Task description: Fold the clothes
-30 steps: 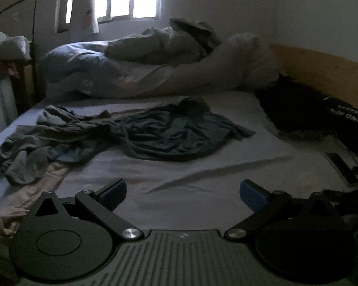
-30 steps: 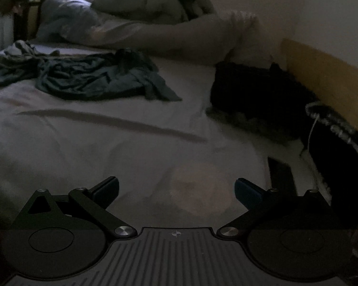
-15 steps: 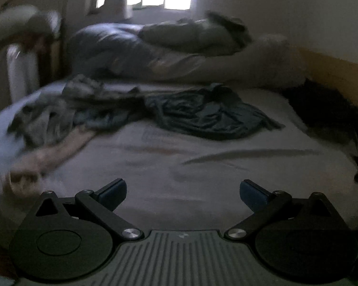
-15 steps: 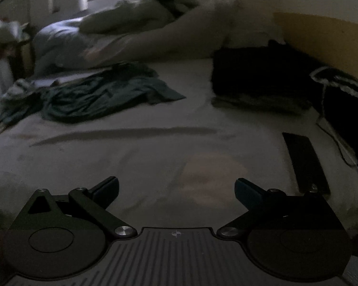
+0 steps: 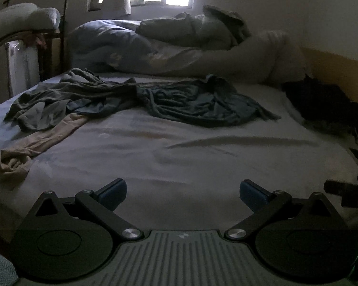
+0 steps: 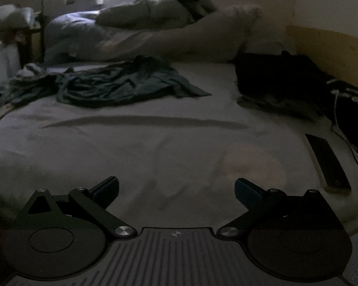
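2 grippers [image 5: 182, 189] [image 6: 176, 187] agape over bed [image 5: 179, 157]; clothes [image 5: 198, 102] crumpled.

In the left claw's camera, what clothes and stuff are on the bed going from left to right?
Beige tights → grey-green garment → dark teal shirt → black clothes pile.

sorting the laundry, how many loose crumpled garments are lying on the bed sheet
3 that I can tell apart: a dark teal garment mid-bed, a grey-green garment to its left, a beige garment near the left edge. The dark pile on the right may hide more.
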`<state>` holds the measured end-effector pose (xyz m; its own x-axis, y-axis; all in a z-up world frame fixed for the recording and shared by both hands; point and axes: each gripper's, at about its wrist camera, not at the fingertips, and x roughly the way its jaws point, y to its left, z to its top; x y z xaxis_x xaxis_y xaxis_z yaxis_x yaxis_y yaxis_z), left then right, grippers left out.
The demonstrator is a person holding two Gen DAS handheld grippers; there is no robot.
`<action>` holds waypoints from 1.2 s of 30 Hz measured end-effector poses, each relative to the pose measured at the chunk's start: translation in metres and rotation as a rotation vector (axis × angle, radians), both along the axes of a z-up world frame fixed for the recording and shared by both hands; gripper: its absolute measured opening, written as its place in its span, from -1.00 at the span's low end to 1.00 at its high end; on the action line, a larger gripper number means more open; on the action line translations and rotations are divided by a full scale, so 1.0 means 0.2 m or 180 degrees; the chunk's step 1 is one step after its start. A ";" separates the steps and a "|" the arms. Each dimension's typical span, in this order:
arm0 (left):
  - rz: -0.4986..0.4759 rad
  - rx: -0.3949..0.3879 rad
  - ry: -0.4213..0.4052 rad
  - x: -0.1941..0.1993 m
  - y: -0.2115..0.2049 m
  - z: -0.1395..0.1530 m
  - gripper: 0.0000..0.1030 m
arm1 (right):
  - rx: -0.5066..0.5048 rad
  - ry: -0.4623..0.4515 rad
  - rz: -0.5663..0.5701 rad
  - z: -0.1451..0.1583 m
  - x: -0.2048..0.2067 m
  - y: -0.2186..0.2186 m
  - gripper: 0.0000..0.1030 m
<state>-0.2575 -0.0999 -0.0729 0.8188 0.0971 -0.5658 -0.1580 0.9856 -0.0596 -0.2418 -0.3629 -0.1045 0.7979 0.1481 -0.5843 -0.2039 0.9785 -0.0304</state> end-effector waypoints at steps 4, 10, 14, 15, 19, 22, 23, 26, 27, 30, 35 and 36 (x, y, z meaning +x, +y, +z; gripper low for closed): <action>-0.0142 0.0115 0.0046 0.01 -0.04 -0.01 1.00 | 0.0109 0.0114 -0.0159 -0.02 0.04 -0.03 1.00; -0.0414 0.0158 0.0222 0.04 -0.12 -0.05 1.00 | 0.0011 0.0168 -0.0085 -0.07 0.07 0.01 1.00; -0.0484 0.0162 0.0314 0.06 -0.17 -0.09 1.00 | -0.0089 0.0109 0.0020 -0.07 0.04 0.04 1.00; -0.0451 0.0136 0.0315 0.07 -0.18 -0.09 1.00 | -0.0094 0.0094 0.0035 -0.07 0.04 0.04 1.00; -0.0371 0.0054 0.0257 0.06 -0.22 -0.11 1.00 | -0.0085 0.0096 0.0013 -0.08 0.03 0.03 1.00; -0.0377 0.0232 0.0244 0.06 -0.27 -0.13 1.00 | -0.0057 0.0081 -0.0006 -0.07 0.03 0.02 1.00; -0.0386 0.0280 0.0244 0.06 -0.28 -0.14 1.00 | -0.0049 0.0074 -0.0007 -0.07 0.03 0.03 1.00; -0.0428 0.0316 0.0256 0.06 -0.29 -0.14 1.00 | -0.0023 0.0083 -0.0009 -0.07 0.03 0.02 1.00; -0.0432 0.0298 0.0256 0.06 -0.29 -0.14 1.00 | 0.0030 0.0110 -0.0019 -0.07 0.03 0.01 1.00; -0.0412 0.0231 0.0274 0.07 -0.27 -0.15 1.00 | 0.0298 0.0277 -0.0084 -0.09 0.05 -0.04 1.00; -0.0236 0.0256 0.0332 0.08 -0.24 -0.16 1.00 | 0.0355 0.0315 -0.0163 -0.10 0.06 -0.07 1.00; -0.0223 0.0281 0.0326 0.08 -0.24 -0.15 1.00 | 0.0336 0.0308 -0.0149 -0.10 0.06 -0.06 1.00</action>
<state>-0.2418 -0.1477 -0.1038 0.7638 0.0948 -0.6385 -0.0895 0.9952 0.0406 -0.2306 -0.3750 -0.1239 0.7461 0.1767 -0.6419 -0.1548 0.9838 0.0909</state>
